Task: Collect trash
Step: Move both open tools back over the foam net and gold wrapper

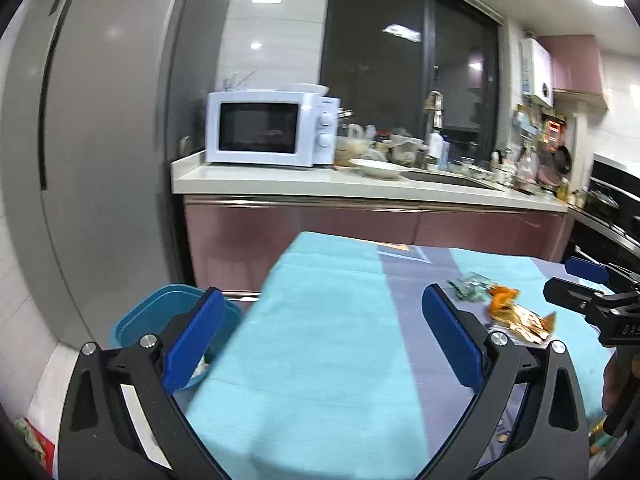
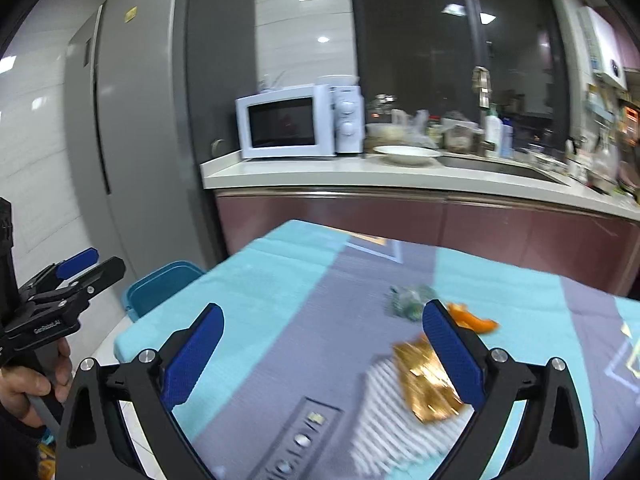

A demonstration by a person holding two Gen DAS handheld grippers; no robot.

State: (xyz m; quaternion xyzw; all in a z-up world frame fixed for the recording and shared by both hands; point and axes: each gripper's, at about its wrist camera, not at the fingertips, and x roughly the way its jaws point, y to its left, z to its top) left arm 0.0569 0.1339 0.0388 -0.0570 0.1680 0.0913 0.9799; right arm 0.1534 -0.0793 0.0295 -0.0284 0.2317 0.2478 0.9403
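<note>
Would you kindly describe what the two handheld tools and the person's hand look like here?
Both tools, left and right, share one build: black angular frames with triangular cutouts, silver pivot bolts and flat, textured blue finger pads. White lettering marks each body, though it is blurred. A bare hand grips the left tool's grey handle; no cables are visible.

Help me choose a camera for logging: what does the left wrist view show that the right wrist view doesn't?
Only the left wrist view looks into the blue bin, with something pale inside. Only the right wrist view shows the remote control and striped patch on the tablecloth. Both show the gold wrapper, orange peel, green wrapper and microwave.
</note>
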